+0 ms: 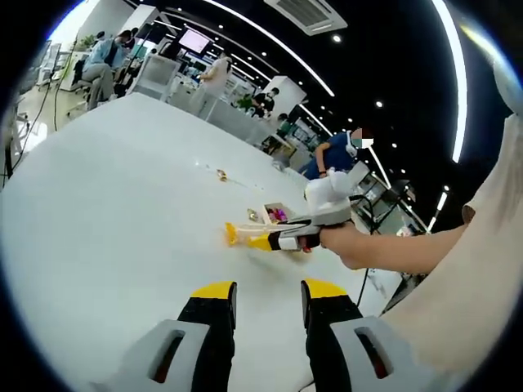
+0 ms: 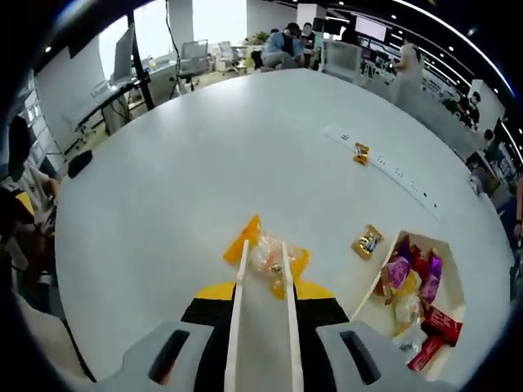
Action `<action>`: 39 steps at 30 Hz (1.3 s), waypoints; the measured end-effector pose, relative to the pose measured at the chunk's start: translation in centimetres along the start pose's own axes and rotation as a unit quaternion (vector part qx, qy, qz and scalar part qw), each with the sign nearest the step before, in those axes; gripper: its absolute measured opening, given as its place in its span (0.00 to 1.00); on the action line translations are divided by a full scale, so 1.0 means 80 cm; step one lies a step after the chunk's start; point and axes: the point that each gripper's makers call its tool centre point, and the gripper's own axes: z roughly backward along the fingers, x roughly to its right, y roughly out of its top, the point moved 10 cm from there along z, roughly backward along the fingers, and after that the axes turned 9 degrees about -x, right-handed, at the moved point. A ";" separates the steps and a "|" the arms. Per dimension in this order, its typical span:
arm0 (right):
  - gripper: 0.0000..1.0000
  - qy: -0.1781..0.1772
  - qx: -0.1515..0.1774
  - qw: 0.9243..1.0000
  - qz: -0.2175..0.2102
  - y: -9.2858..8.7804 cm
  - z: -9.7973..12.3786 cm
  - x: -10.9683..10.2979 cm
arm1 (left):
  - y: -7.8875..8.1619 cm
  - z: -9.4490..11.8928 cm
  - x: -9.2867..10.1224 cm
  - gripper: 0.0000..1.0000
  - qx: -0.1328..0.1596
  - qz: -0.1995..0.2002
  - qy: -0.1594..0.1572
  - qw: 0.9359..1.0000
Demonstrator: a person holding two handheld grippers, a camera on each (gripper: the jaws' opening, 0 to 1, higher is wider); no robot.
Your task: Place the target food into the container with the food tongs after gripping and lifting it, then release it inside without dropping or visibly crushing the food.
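Observation:
A sweet in a clear wrapper with orange-yellow ends [image 2: 265, 257] sits between the tips of the white food tongs [image 2: 243, 278]. My right gripper [image 2: 265, 294] is shut on the tongs, pressing their two arms together. Whether the sweet rests on the white table or hangs just above it, I cannot tell. The white cardboard container [image 2: 372, 298] stands to the right, holding several colourful snack packs. In the left gripper view the hand-held right gripper [image 1: 274, 242] points left with the sweet [image 1: 234, 235] at the tong tips, near the container [image 1: 274, 211]. My left gripper [image 1: 270, 290] is open, holding nothing.
A small gold snack pack [image 2: 368, 241] lies left of the container. Another pack [image 2: 360, 153] lies on a white power strip [image 2: 392, 173] farther back. The big round white table [image 2: 204, 163] stretches left. People sit at desks beyond it [image 2: 282, 45].

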 end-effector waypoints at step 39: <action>0.25 0.076 -0.055 0.912 0.400 0.045 0.011 0.024 | -0.023 0.018 0.013 0.31 0.038 0.026 0.033 0.998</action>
